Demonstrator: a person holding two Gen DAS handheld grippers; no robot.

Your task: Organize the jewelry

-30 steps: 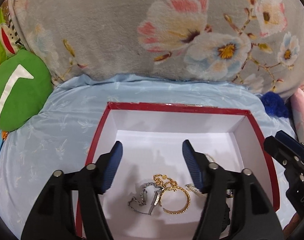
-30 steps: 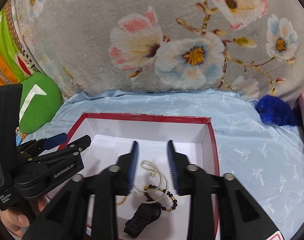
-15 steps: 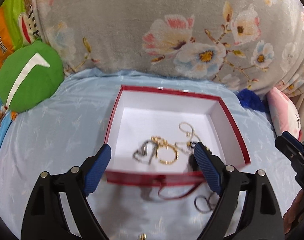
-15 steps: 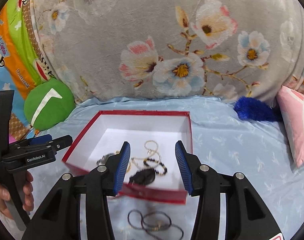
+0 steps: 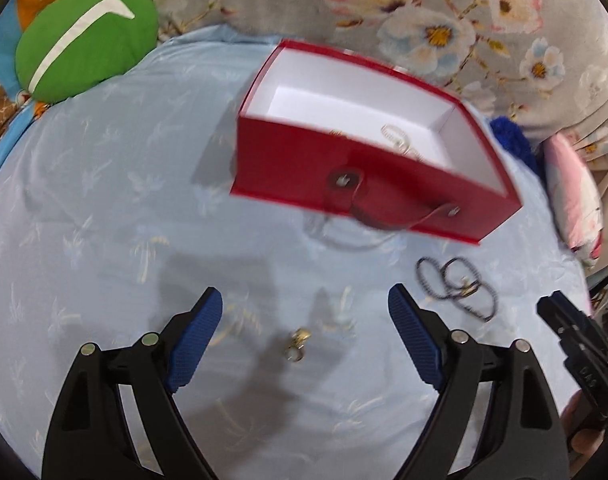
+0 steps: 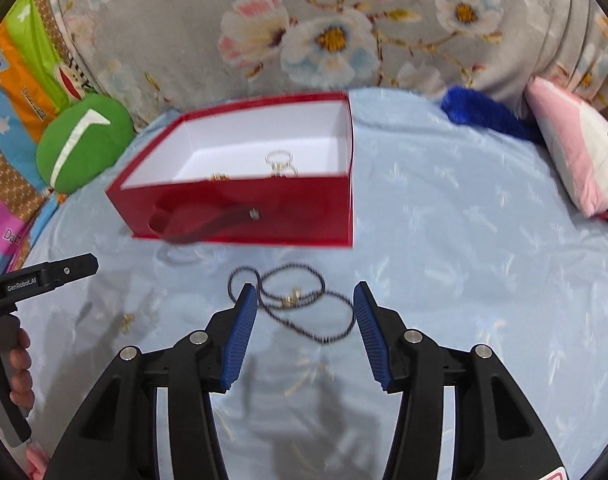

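Left gripper (image 5: 305, 312): fingers (image 5: 194, 344) spread wide, holding nothing, above the blue bedsheet (image 5: 104, 208). One small gold ring (image 5: 298, 345) lies on the sheet between the fingers, touching neither.

Right gripper (image 6: 305, 298): fingers (image 6: 240, 336) parted, holding nothing. One dark beaded necklace (image 6: 300, 300), coiled in several loops with a gold clasp, lies on the sheet between and just ahead of the fingertips; whether the left fingertip touches a loop cannot be told.

One red box (image 6: 240, 208), white inside and open at the top, sits beyond the necklace, its near wall carrying a dark red ribbon handle (image 6: 192, 226). At least two pieces, gold and pale, show above that wall; a full count cannot be made.

Open sheet lies to the right of the box and around both grippers.

Bed edges: one green cushion (image 6: 82, 142) at left, one flowered grey blanket (image 6: 304, 28) behind, one blue fluffy thing (image 6: 483, 114) and one pink pillow (image 6: 579, 156) at right.
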